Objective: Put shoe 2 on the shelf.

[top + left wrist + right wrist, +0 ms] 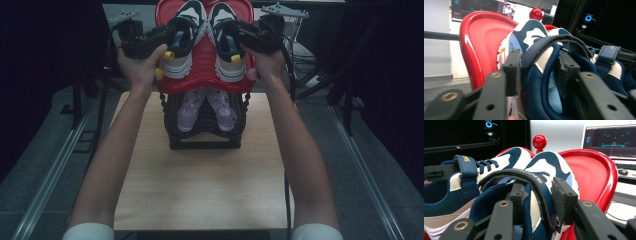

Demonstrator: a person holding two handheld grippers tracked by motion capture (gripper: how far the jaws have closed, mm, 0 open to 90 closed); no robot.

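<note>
Sneakers, navy and white, sit side by side on the red tray (202, 65) topping a black rack (204, 137) at the worktop's (200, 190) far edge. Left tongs (537, 72) straddle the left sneaker's (181, 37) collar, right tongs (536, 202) the right sneaker's (226, 40) strap side, jaws released. High view adds pink shoes (206, 110) below, bare worktop nearer.

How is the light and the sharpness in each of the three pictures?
High view: dim, with black surroundings; the wooden table is the brightest part, and the red tray stays readable. Left gripper view: the navy shoe is fairly sharp, the background monitor soft, and glare streaks the tray's rim. Right gripper view: brighter and crisp on the shoe strap; the nearest tool parts are blurred.
</note>
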